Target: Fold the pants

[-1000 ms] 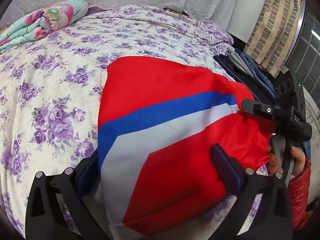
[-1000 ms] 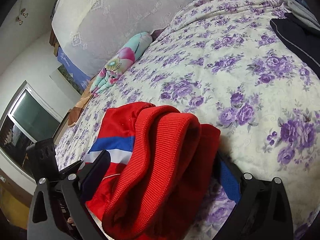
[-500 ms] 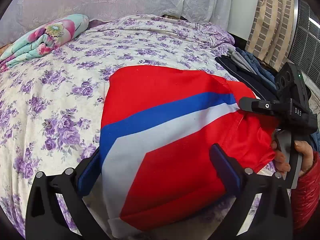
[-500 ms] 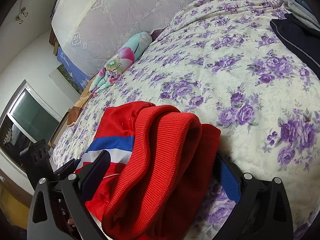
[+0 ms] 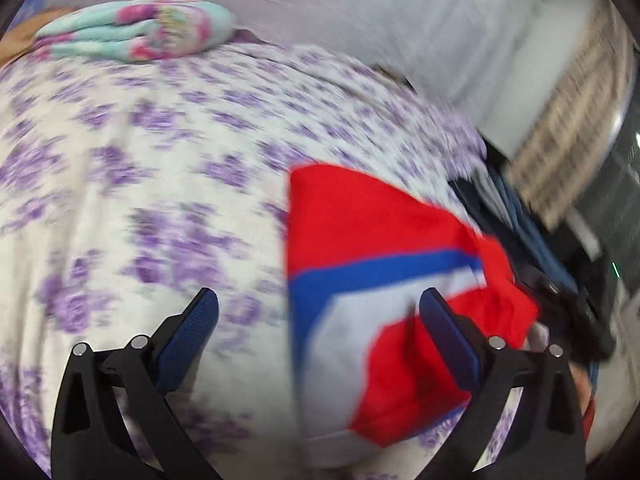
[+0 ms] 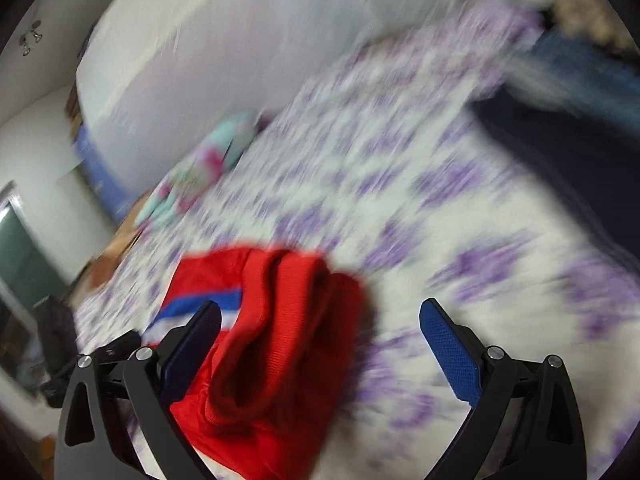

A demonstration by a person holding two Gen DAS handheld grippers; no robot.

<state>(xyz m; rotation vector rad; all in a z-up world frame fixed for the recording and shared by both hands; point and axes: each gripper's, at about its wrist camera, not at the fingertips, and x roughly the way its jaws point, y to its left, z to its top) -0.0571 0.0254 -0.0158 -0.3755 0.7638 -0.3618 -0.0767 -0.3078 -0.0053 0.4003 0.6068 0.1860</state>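
The red pants (image 5: 360, 280) with a blue and white stripe lie folded on the floral bedspread (image 5: 120, 200). In the right wrist view they show as a red bundle (image 6: 280, 340) with the ribbed waistband on top. My left gripper (image 5: 318, 320) is open and empty, its right finger over the pants' edge. My right gripper (image 6: 320, 328) is open and empty, the pants lying toward its left finger. Both views are motion-blurred. The right gripper also shows in the left wrist view (image 5: 568, 312), at the right edge of the pants.
A folded pastel floral blanket (image 5: 136, 32) lies at the far side of the bed by the white headboard (image 6: 240, 60). A stack of dark clothes (image 5: 516, 216) sits at the bed's right edge, also seen in the right wrist view (image 6: 560, 140).
Both grippers have pulled back and off the pants, which now lie off-centre between the open fingers. The left view swung left, the right view swung right. Both are now blurred.
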